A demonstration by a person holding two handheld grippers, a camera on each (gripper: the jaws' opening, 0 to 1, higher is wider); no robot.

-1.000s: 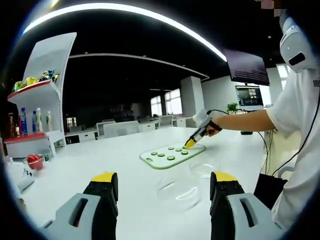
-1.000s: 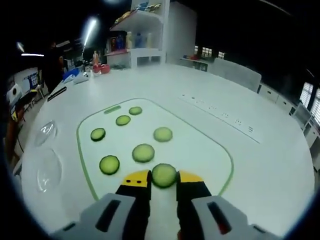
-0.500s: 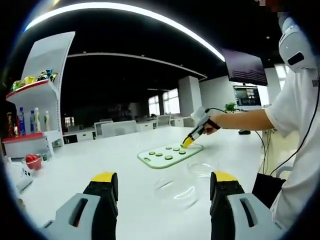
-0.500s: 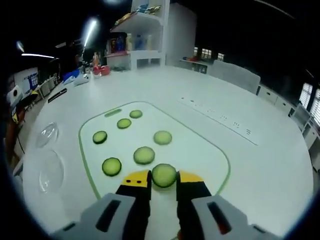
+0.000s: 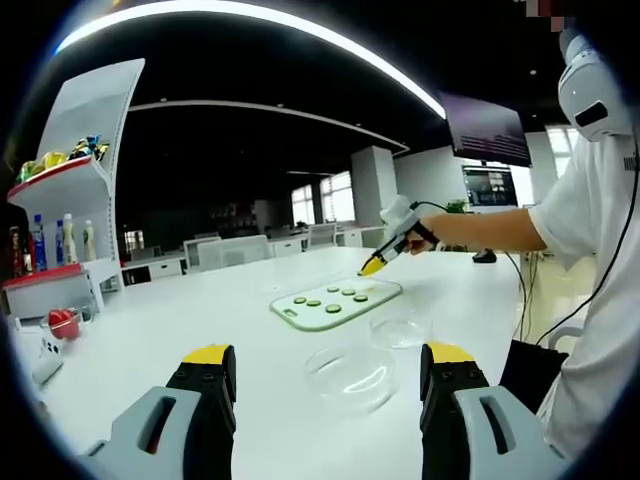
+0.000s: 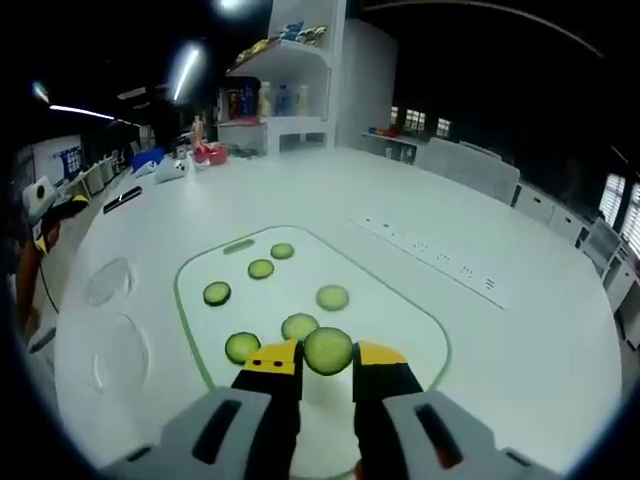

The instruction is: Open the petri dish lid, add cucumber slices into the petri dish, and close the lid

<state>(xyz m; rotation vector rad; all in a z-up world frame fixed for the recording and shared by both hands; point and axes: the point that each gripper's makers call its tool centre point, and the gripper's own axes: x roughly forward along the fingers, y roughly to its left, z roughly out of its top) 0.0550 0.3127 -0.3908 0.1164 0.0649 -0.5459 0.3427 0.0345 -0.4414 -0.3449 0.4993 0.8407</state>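
Right gripper first: its yellow-tipped jaws are pinched on a cucumber slice, held above the near edge of the cutting board. Five more slices lie flat on the board beyond it. Left gripper has its jaws spread wide, nothing between them, hovering over the white table. Just past its tips sits the clear dish, with the lid apart beside it, nearer the board. At the table's far corner, a shelf with bottles.
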